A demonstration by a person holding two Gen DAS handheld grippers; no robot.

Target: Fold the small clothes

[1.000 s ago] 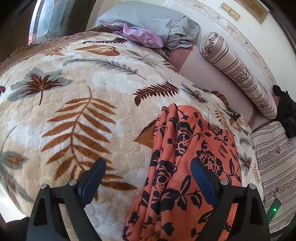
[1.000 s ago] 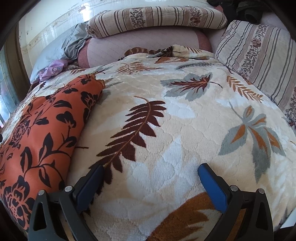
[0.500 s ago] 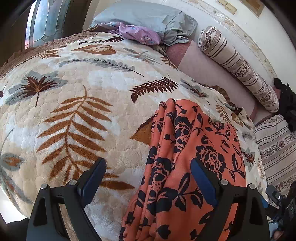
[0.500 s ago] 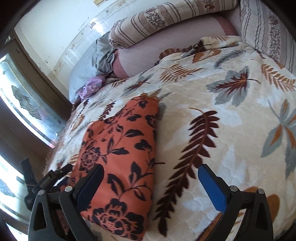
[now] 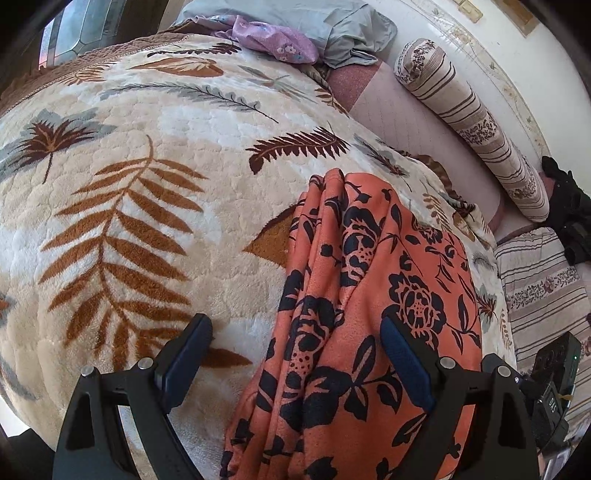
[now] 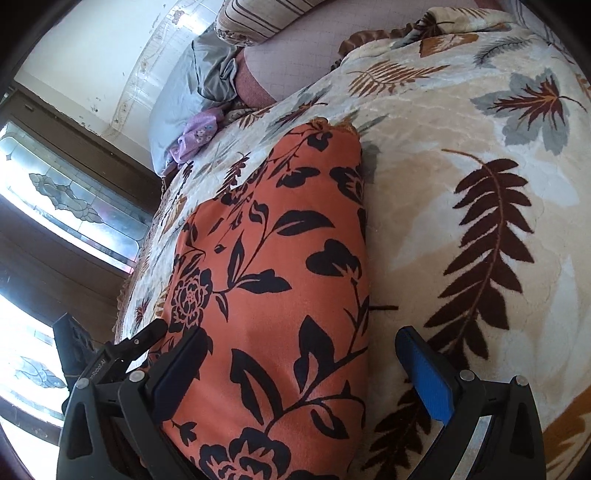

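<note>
An orange garment with a black flower print lies folded into a long strip on a cream leaf-patterned blanket. It also shows in the right wrist view. My left gripper is open, its jaws straddling the strip's layered left edge near the near end. My right gripper is open, its jaws straddling the strip's right edge at the same end. The other gripper shows at the lower left of the right wrist view.
A grey pillow and a purple cloth lie at the bed's far end. A striped bolster and a striped cushion lie along the right. A window is on the left.
The right gripper has swung left from over the bare blanket to over the garment's near end. The left gripper has moved closer to the garment. Both stay open.
</note>
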